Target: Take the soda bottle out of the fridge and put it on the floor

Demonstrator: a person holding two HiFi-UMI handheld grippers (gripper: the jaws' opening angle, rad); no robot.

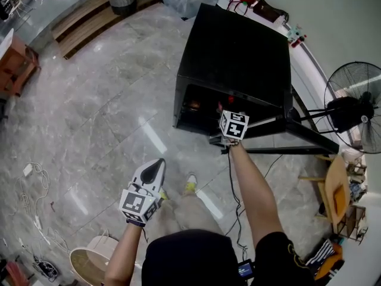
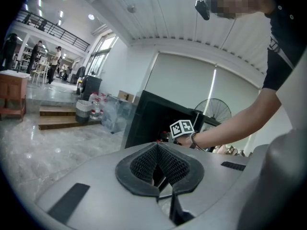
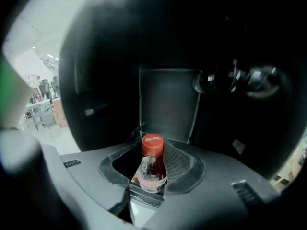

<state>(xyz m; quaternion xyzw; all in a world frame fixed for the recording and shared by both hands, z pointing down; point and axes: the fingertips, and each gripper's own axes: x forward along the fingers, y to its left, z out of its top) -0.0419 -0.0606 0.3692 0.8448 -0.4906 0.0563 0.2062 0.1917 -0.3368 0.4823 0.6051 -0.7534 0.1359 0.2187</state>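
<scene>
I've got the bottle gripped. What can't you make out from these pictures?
- Lower half of the bottle: right gripper view, hidden between the jaws gripping it.
- Inside of the fridge: head view, too dark; the right gripper covers the opening.
- Print on the cap: right gripper view, blurred.

Red-cap soda bottle (image 3: 152,166), blk fridge (image 1: 238,52)

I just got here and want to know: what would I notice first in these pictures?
The big black fridge standing on the shiny gray floor grabs you first. Inside its dark opening, the right hand-held gripper is clamped on a small red-capped soda bottle.
</scene>
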